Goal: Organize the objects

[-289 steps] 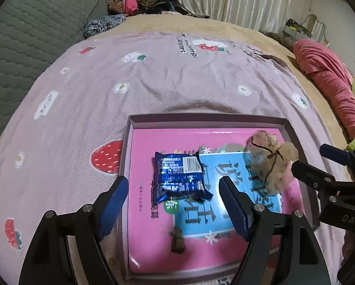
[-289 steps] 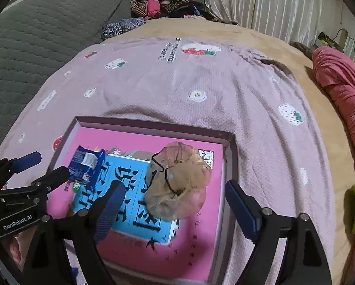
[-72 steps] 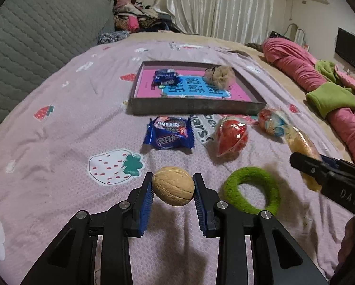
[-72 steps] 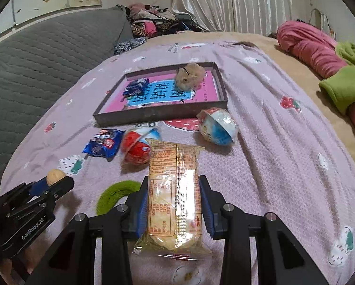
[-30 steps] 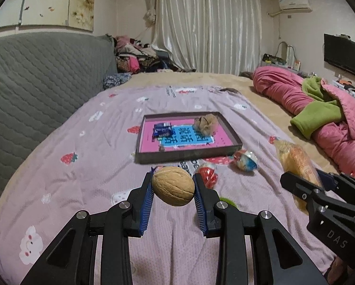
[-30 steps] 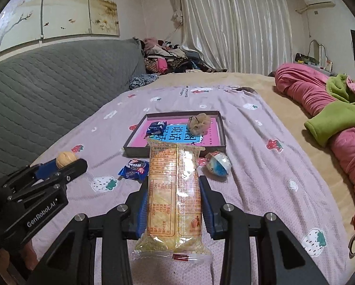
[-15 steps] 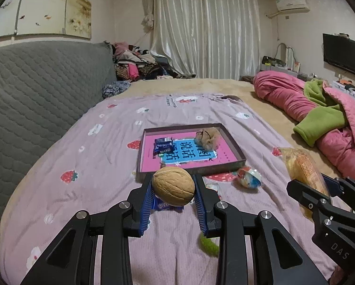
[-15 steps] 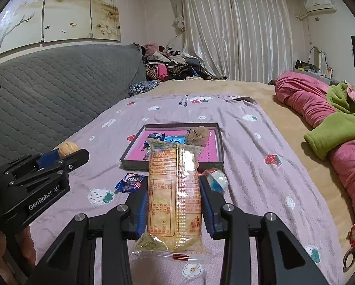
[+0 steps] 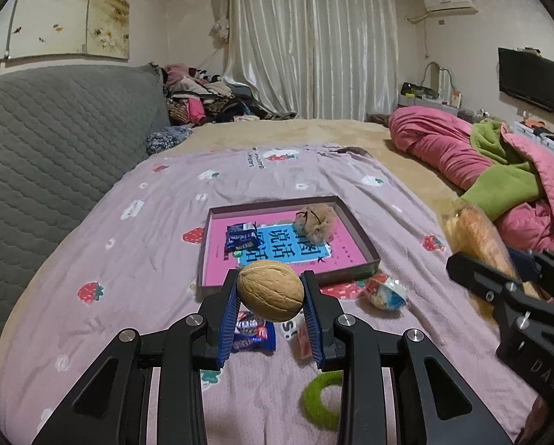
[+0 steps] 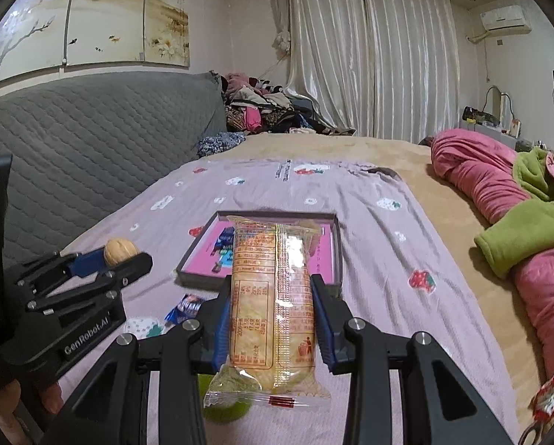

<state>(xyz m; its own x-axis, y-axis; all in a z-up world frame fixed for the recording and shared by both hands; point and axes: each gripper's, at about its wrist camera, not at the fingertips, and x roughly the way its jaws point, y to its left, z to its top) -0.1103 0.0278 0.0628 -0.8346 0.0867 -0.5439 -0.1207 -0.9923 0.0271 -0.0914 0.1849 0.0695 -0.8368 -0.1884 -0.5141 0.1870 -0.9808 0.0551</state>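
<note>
Right view: the cracker pack (image 10: 273, 296) covers most of the tray (image 10: 336, 244), its contents barely peeking out. The green ring (image 10: 223, 409) is mostly hidden under the pack. Left view: the walnut (image 9: 270, 290) hides the tray's near wall, the blue wrapper (image 9: 252, 333) sits half behind the fingers (image 9: 228, 319), and the pack is smeared with blur.

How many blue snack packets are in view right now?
2. One blue snack packet lies inside the tray; another lies on the bedspread just in front of the tray, partly hidden behind the left gripper. More may be hidden.
</note>
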